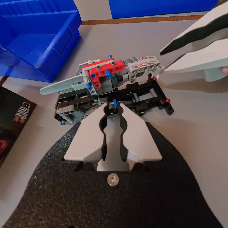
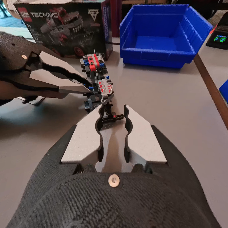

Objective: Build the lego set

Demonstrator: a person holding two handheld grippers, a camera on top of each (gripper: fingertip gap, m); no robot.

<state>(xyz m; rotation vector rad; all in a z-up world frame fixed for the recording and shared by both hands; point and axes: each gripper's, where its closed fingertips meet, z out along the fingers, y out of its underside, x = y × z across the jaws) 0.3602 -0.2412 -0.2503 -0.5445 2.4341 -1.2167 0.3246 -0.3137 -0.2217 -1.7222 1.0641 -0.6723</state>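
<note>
Pinching a black beam on the half-built lego model [image 1: 108, 85] mid-surface, the left gripper [image 1: 113, 104] holds narrow while the right gripper [image 2: 112, 106], jaws wide, straddles its end.

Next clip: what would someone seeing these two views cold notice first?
The half-built lego model at the table's centre, black frame under red and grey parts. The left gripper pinches its near edge around a blue pin, while the right gripper stands open around the frame's end. Behind sit an empty blue bin and the set's box.
</note>
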